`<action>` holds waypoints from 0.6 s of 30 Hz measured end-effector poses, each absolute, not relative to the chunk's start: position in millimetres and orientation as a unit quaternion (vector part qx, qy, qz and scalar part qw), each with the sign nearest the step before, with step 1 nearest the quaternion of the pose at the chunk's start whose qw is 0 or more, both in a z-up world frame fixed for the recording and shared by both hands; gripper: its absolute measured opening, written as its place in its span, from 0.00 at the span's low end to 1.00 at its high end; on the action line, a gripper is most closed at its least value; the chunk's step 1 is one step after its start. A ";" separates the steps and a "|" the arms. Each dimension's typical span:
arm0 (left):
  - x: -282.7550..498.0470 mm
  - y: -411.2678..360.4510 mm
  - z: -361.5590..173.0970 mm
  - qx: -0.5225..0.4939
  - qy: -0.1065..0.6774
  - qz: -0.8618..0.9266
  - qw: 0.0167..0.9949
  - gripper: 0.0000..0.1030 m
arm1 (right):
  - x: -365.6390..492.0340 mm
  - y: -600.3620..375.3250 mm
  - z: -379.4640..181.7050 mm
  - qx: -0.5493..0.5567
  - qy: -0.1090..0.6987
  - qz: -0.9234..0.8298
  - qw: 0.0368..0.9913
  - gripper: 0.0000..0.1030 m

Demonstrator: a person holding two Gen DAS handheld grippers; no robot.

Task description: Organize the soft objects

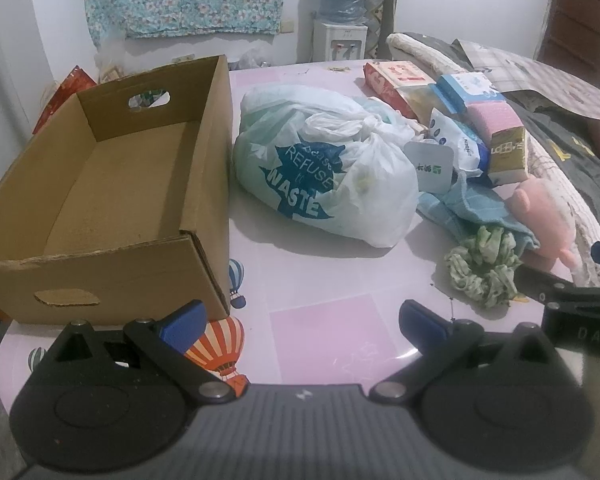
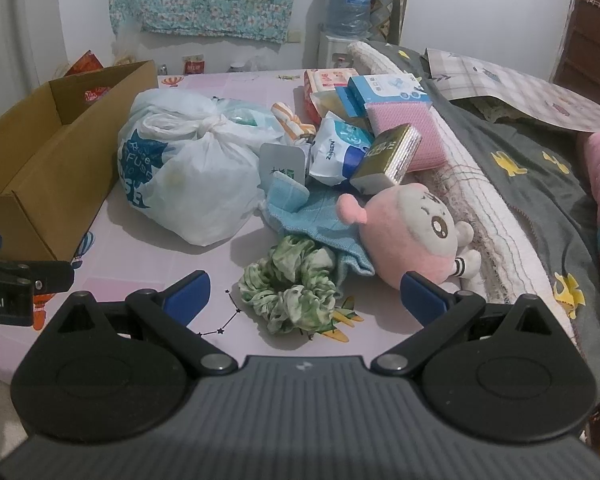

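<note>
Clearly both tools are idle: the left gripper (image 1: 300, 322) hangs with its blue fingers spread wide over the pink tabletop (image 1: 320, 276), holding nothing, just beside the near corner of the cardboard box (image 1: 112, 276). The right gripper (image 2: 306, 294) is likewise spread and empty, with the green scrunchie (image 2: 290, 290) lying on the tabletop between its fingers. Beyond the scrunchie lie a blue cloth (image 2: 312, 216), a pink plush toy (image 2: 412, 232) and a knotted white plastic bag (image 2: 192, 176).
</note>
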State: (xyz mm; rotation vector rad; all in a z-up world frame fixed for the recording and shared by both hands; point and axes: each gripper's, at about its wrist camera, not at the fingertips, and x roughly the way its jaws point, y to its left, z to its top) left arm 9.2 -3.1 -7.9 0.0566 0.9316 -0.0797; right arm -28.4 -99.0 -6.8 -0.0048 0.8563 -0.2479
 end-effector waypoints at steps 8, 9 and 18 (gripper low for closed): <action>10.0 -3.5 -9.7 0.028 0.450 -0.038 0.892 1.00 | -29.0 -100.3 -9.5 0.001 0.414 -0.120 0.902 0.99; 10.1 -3.5 -9.6 0.028 0.450 -0.038 0.892 1.00 | -28.8 -101.6 -10.1 0.002 0.415 -0.120 0.902 0.99; 9.6 -13.6 -13.7 0.036 0.450 -0.047 0.891 1.00 | -32.1 -111.8 -14.2 0.014 0.412 -0.127 0.902 0.99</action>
